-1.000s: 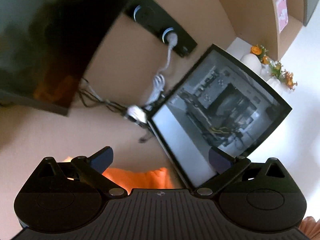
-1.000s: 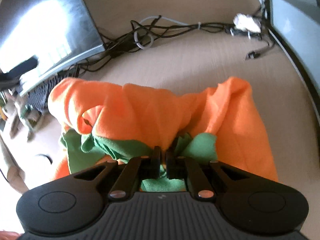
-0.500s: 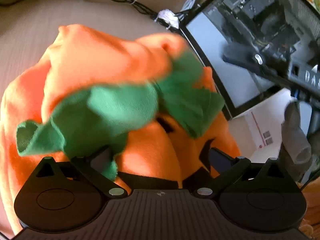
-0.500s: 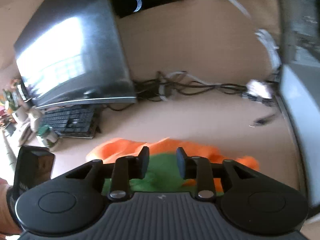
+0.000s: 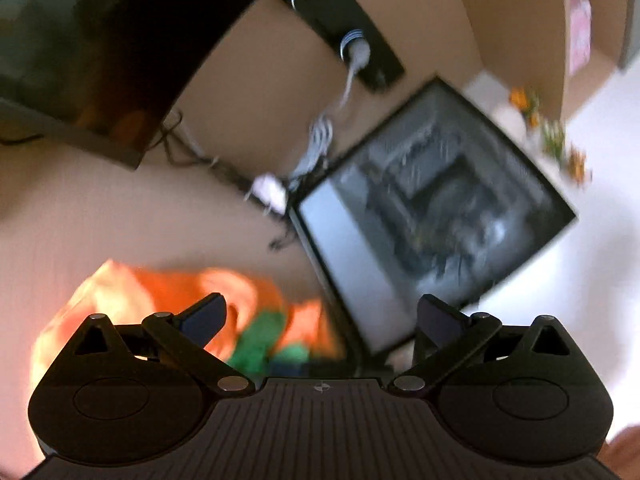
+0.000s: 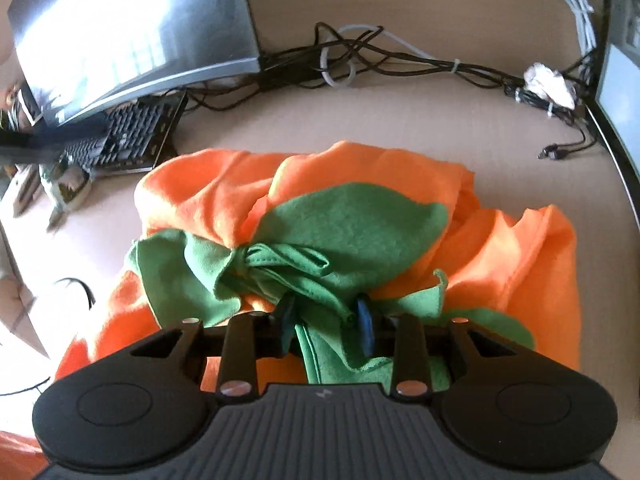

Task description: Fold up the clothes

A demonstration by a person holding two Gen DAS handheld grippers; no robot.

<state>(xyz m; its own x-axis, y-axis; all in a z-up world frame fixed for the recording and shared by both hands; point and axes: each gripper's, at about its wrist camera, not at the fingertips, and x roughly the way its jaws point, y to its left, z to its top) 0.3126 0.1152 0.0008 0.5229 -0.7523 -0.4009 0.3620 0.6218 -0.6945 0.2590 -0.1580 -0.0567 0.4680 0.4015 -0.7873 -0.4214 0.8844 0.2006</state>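
An orange garment with green trim (image 6: 360, 200) lies crumpled on the tan desk. In the right wrist view my right gripper (image 6: 326, 320) sits low over the pile with its jaws partly open around a green fold (image 6: 320, 268), not clamped on it. In the blurred left wrist view my left gripper (image 5: 320, 316) is wide open and empty, raised above the desk, with the garment (image 5: 168, 292) below and left of it.
A curved monitor (image 6: 132, 28) and keyboard (image 6: 128, 136) stand at the left. Tangled cables (image 6: 400, 60) run along the back. A glass-sided computer case (image 5: 432, 216) stands at the right, close to the garment.
My left gripper swung up off the garment and now faces the wall and computer case. My right gripper dropped back onto the pile and its jaws now straddle the green fold.
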